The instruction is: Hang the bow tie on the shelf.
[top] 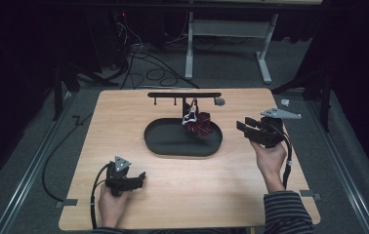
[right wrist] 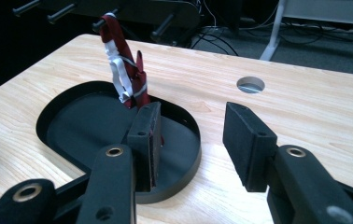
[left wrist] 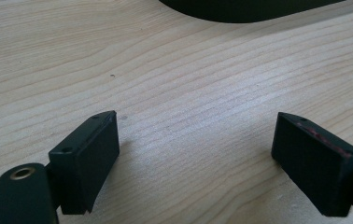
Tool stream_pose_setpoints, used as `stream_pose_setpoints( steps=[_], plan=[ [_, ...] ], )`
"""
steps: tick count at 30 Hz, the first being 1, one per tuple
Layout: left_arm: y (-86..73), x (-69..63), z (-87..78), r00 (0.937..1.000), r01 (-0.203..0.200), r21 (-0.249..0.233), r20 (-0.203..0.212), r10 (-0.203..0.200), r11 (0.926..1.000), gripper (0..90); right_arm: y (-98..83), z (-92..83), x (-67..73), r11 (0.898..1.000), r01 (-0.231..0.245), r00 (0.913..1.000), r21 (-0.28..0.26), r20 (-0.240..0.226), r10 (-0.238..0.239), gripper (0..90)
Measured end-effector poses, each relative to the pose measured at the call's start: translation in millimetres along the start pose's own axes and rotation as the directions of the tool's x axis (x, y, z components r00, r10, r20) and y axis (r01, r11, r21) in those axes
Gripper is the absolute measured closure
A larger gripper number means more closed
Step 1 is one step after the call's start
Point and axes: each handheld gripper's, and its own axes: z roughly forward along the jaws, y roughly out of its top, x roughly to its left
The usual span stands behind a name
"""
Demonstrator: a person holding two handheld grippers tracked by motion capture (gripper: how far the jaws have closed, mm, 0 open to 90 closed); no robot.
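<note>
Two hand-held grippers are in play, and both stand with jaws apart and nothing between them: the left hand-held gripper (top: 141,176) rests low near the front edge of the tabletop (top: 124,126), idle over bare wood, while the right hand-held gripper (top: 241,125) hangs just off the right end of the black oval tray (top: 165,146), pointed toward it. The thing it seems aimed at is the dark red item with white loops (top: 197,121), hanging from a peg of the black rack (top: 185,94) behind the tray, its lower part reaching down over the tray's far right section; in the right gripper view it rises just behind the left jaw (right wrist: 124,74). The step in hand looks like an approach for a grasp. To do it well, the right hand should bring the open jaws to either side of the red body rather than the thin white loops, squarely and below the peg, and close only once both pads flank it; a grip too near the loops could slip or snag on the peg
</note>
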Motion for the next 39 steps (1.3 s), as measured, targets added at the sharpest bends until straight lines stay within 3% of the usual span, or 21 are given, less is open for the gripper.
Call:
stream_pose_setpoints(
  steps=[22, 39],
  plan=[
    [-0.1, 0.0, -0.4, 1.0000, -0.002, 0.002, 0.003, 0.002, 1.0000, 15.4, -30.9, -10.3, -13.8, 0.999, -0.047, 0.9989, -0.014, 0.004, 0.048, 58.7],
    [-0.1, 0.0, -0.4, 1.0000, -0.002, 0.002, 0.002, 0.002, 1.0000, 15.4, -49.3, -18.1, -15.3, 0.996, -0.082, 0.9965, -0.024, -0.014, 0.082, 58.7]
  ],
)
